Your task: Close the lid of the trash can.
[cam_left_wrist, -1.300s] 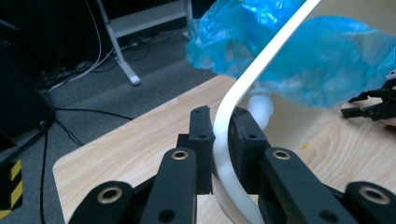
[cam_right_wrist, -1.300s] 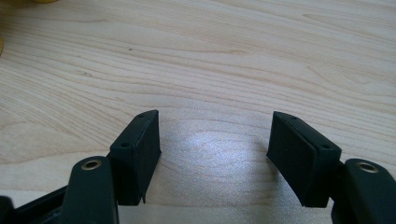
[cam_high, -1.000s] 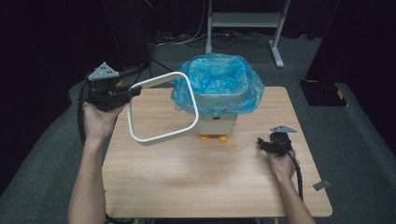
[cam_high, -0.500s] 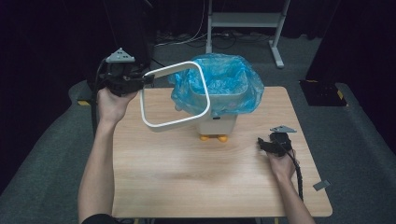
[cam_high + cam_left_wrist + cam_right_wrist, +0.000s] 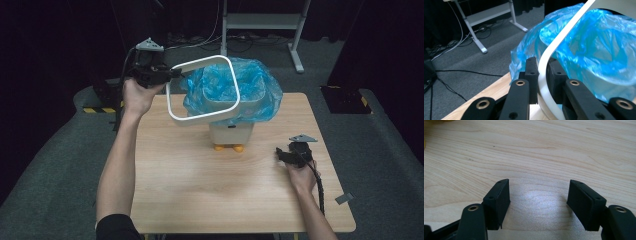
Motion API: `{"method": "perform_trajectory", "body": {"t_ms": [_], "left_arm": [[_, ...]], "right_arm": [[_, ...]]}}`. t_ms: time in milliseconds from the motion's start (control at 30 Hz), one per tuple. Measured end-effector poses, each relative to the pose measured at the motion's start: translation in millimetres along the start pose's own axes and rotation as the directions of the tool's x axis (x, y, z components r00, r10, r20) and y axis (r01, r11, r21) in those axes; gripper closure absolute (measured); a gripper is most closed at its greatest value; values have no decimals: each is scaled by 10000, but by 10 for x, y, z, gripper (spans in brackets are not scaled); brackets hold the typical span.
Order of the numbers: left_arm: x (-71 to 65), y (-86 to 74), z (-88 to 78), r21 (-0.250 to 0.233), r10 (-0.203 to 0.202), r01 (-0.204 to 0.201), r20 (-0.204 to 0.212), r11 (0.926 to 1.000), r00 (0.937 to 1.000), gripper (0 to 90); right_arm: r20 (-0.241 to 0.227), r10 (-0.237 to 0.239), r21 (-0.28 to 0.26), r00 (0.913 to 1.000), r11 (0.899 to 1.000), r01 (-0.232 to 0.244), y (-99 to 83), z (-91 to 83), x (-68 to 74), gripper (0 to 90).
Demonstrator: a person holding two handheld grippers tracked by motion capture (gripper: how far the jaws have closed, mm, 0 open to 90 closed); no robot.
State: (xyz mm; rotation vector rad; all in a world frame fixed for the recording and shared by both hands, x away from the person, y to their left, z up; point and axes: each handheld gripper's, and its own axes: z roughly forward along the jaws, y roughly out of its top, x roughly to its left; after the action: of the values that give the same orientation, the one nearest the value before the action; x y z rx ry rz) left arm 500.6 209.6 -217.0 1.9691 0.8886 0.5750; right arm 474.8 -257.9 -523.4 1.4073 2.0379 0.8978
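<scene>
Bright overhead light on table (image 5: 200, 190), dark surroundings, glare patch, blurred near edges

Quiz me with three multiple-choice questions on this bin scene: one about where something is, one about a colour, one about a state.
1. Where is the white ring?
A. Flat on the table
B. Held up at the bin's rim
C. On the floor

2. What colour is the bag lining the bin?
A. Blue
B. Black
C. Green

3. How do the right gripper's jaws stand?
A. Clamped on the ring
C. Clamped on the bag
B. Open, nothing between them

Answers: 1 B, the left gripper pinches the ring, tilted against the bag. 2 A, it is translucent blue. 3 B, bare table shows between them.
</scene>
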Motion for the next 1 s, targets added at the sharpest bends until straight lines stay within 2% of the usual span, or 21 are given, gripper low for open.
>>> {"method": "perform_trajectory", "body": {"t_ms": [267, 733, 1000], "left_arm": [[22, 159, 204, -81, -123, 124, 177, 9999, 9998, 803], [77, 258, 532, 426, -117, 104, 292, 9990, 9995, 803], [71, 353, 652, 682, -28, 5, 337, 9977, 9994, 803]], "right_arm": [[-6, 16, 4, 10000, 10000, -16, 0, 0, 1, 345], [-1, 4, -6, 10000, 10000, -4, 0, 0, 1, 345], [5, 6, -18, 10000, 10000, -6, 0, 1, 1, 345]]}}
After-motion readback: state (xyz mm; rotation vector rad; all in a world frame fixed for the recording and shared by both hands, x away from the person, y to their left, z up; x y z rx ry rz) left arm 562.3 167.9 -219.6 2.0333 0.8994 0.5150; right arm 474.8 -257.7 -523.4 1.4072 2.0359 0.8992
